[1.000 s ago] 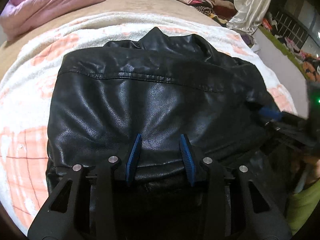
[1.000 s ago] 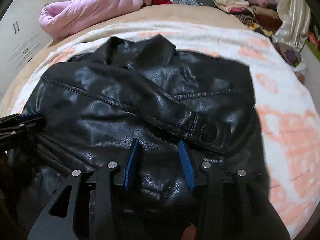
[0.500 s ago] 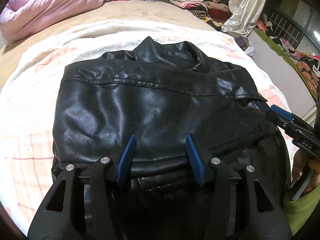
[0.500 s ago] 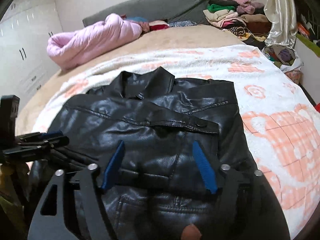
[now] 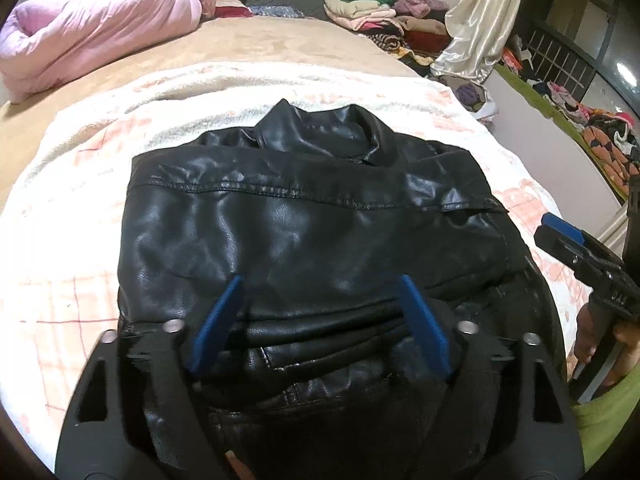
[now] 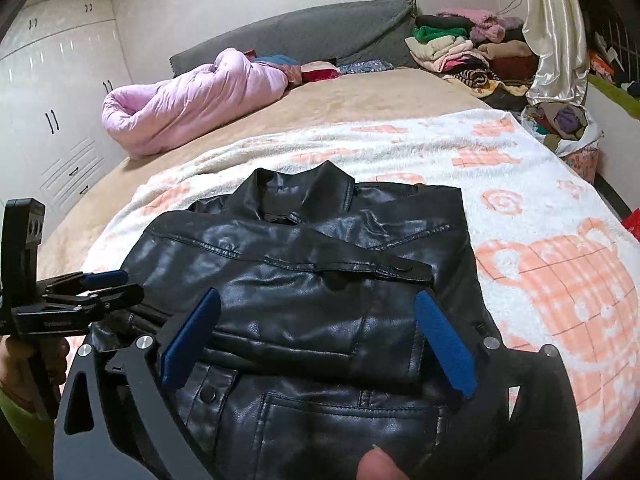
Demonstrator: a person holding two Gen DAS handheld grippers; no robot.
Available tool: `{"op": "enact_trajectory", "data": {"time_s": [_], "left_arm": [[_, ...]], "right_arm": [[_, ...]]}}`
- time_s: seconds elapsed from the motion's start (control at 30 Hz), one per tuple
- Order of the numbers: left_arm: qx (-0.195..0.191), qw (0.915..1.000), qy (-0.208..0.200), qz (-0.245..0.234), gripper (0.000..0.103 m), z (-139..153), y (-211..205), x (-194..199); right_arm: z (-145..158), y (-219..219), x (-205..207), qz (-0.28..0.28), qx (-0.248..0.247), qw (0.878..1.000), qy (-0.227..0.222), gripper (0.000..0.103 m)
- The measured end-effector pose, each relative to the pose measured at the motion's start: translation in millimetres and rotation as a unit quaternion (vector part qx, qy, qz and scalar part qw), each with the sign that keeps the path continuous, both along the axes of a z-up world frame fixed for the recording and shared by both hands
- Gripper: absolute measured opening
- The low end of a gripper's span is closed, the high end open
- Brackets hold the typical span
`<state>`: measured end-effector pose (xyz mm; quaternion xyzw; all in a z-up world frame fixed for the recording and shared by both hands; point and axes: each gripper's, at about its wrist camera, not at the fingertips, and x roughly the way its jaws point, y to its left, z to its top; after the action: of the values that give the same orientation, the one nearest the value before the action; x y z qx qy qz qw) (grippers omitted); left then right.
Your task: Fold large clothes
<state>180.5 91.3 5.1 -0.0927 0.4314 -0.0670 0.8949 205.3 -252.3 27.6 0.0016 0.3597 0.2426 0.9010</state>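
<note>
A black leather jacket point(image 6: 320, 304) lies on a white blanket with peach patterns point(image 6: 560, 280) spread over the near part of a wide bed. The collar points toward the far headboard and the hem toward the near edge, so the jacket's long axis runs away from the person holding the tools. Both sleeves are already folded across the body, the upper one ending in a snap cuff point(image 6: 400, 267) toward the blanket's right side.

The left gripper point(image 5: 320, 324) hangs just above the hem on the left half, its blue pads spread wide with nothing between them; its jaws have just been opening. The right gripper point(image 6: 320, 340) hangs over the right half of the hem, likewise spread wide and empty, its jaws also freshly opened. Each tool sits beside the other, level along the near edge, neither clearly closer to the hem.

The likely next fold carries the hem up toward the collar, so both tools would need to drop straight down onto the hem beneath them.

A rolled pink quilt point(image 6: 192, 100) lies at the far left corner of the bed, and a heap of folded clothes point(image 6: 460, 52) at the far right.
</note>
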Motion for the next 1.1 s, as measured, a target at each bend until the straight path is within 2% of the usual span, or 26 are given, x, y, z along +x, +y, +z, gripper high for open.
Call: {"op": "enact_trajectory", "data": {"time_s": [0.17,0.63,1.1], "left_arm": [[0.001,1.0000,-0.005,0.008,0.093,3.9,1.6,-1.6],[-0.015,0.9997,-0.009,0.016,0.093,14.1,7.2,-17.1],[-0.019,0.9987,-0.043,0.021,0.093,37.6,1.2,-49.6]], "right_arm": [[5.5,1.3,-6.4,0.001,-0.002,1.000,-0.006,0.099],[21.7,3.5,-26.1,0.007,-0.001,1.000,-0.027,0.099],[38.6,5.6,-54.3,0.023,-0.005,0.999,-0.046,0.099]]}}
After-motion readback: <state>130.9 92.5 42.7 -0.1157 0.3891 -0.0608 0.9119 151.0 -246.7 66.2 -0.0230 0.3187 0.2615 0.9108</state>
